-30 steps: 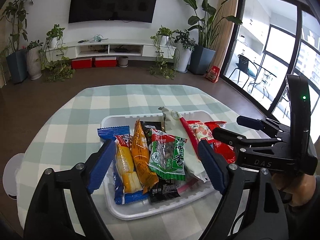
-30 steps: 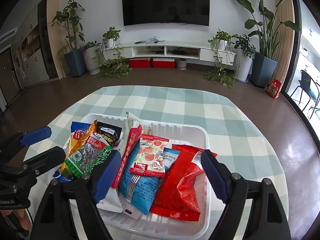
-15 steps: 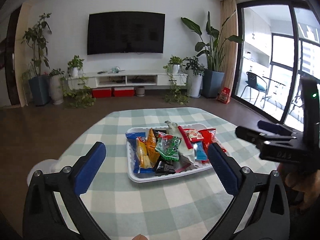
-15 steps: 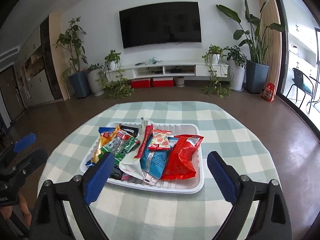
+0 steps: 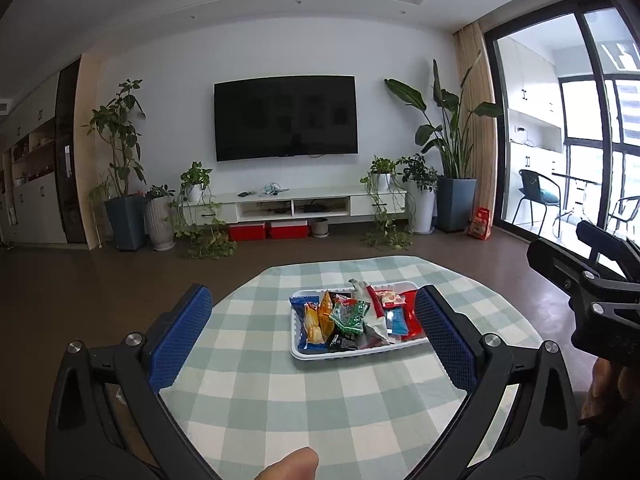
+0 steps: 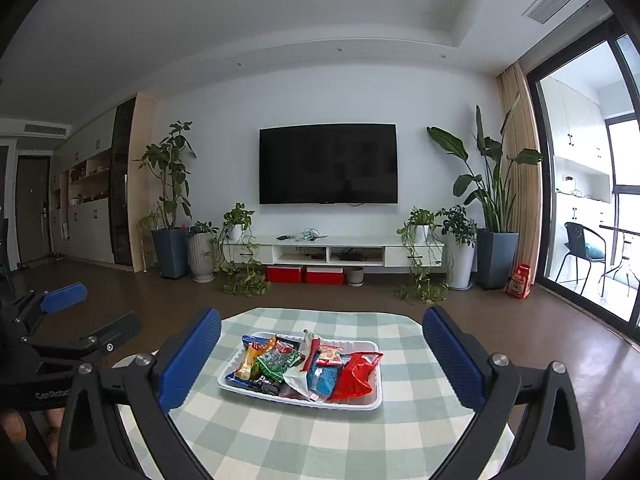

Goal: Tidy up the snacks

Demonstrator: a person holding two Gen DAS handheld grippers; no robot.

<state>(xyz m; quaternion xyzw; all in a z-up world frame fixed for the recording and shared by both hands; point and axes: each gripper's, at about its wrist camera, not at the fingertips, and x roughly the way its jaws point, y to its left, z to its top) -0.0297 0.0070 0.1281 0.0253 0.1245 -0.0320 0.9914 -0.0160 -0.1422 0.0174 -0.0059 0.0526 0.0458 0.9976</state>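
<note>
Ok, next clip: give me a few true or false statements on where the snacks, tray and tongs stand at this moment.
1. All snack packets lie in the white tray. True.
2. The left tongs grip a green packet. False: they are open and empty.
3. The tray sits on a checked tablecloth. True.
4. The red bag lies on the cloth outside the tray. False: it is in the tray, at its right end.
5. The right tongs are open and hold nothing. True.
</note>
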